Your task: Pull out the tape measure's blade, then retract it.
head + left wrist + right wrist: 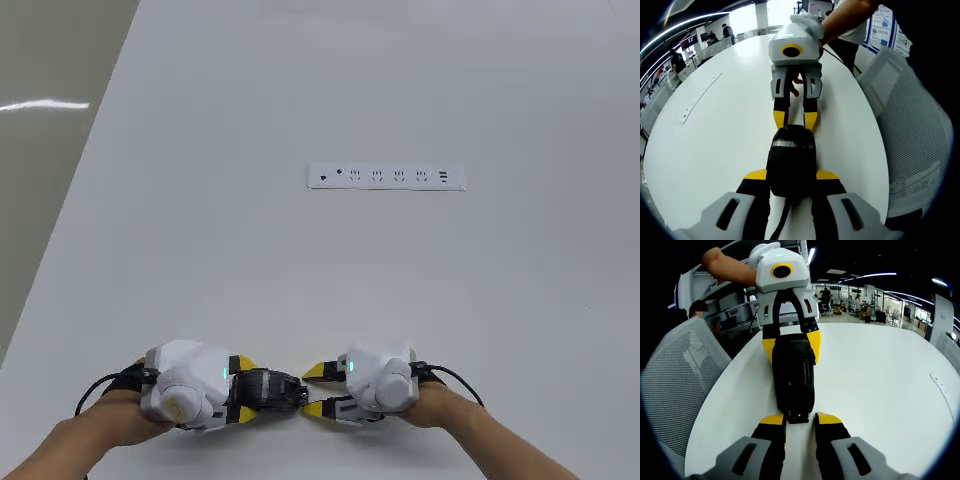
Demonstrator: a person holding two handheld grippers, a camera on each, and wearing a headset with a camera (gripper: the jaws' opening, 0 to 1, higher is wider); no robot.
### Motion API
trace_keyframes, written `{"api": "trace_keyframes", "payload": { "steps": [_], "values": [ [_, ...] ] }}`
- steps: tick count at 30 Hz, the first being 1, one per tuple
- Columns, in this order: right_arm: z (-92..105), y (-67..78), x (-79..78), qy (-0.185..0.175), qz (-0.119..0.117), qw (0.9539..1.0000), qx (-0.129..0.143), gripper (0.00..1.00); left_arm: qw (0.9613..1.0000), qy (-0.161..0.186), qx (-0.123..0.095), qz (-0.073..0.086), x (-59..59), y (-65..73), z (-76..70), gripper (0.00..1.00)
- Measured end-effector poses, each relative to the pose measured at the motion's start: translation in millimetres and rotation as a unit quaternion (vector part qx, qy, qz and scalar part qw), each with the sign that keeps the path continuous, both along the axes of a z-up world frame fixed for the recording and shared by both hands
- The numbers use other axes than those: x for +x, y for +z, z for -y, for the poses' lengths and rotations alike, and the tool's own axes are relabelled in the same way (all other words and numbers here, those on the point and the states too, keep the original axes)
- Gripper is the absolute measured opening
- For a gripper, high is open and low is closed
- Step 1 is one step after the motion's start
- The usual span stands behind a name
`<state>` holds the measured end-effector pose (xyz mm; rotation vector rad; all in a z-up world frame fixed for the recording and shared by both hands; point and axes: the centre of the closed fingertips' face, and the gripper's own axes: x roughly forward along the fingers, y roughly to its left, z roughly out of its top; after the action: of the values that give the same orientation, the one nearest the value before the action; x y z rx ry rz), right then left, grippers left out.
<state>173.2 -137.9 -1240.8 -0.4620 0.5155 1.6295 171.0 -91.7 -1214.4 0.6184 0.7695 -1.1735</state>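
Observation:
A black tape measure (275, 390) lies on the white table (300, 270) near its front edge. My left gripper (247, 390) is shut on its body, the yellow-tipped jaws pressing both sides (791, 175). My right gripper (315, 390) faces it from the right and is open, one yellow tip on either side of the case's front end (800, 419). In the right gripper view the tape measure (794, 375) runs away from me to the left gripper (791, 345). No blade is drawn out. In the left gripper view the tape measure (790, 160) has the right gripper (795, 120) at its far end.
A white power strip (386, 177) lies flat mid-table, well beyond both grippers. The table's left edge drops to grey floor (50, 150). A mesh office chair (910, 125) stands by the table's near side. People and desks show far off in the room.

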Motion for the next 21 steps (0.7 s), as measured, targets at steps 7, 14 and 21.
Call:
{"api": "trace_keyframes", "payload": {
  "steps": [7, 14, 21],
  "values": [
    [-0.1, -1.4, -5.0, 0.009, 0.003, 1.0, -0.001, 0.15, 1.0, 0.001, -0.008, 0.001, 0.0, 0.6, 0.2, 0.27],
    [0.3, -0.8, -3.4, 0.009, 0.007, 0.9999, 0.0, 0.15, 0.9996, 0.013, -0.025, 0.0, 0.8, 0.9, -1.1, 0.27],
    [-0.1, -0.2, -4.1, 0.012, 0.015, 0.9998, -0.002, 0.14, 0.9995, 0.017, -0.027, 0.001, 0.6, 1.1, -0.6, 0.27]
  ]
}}
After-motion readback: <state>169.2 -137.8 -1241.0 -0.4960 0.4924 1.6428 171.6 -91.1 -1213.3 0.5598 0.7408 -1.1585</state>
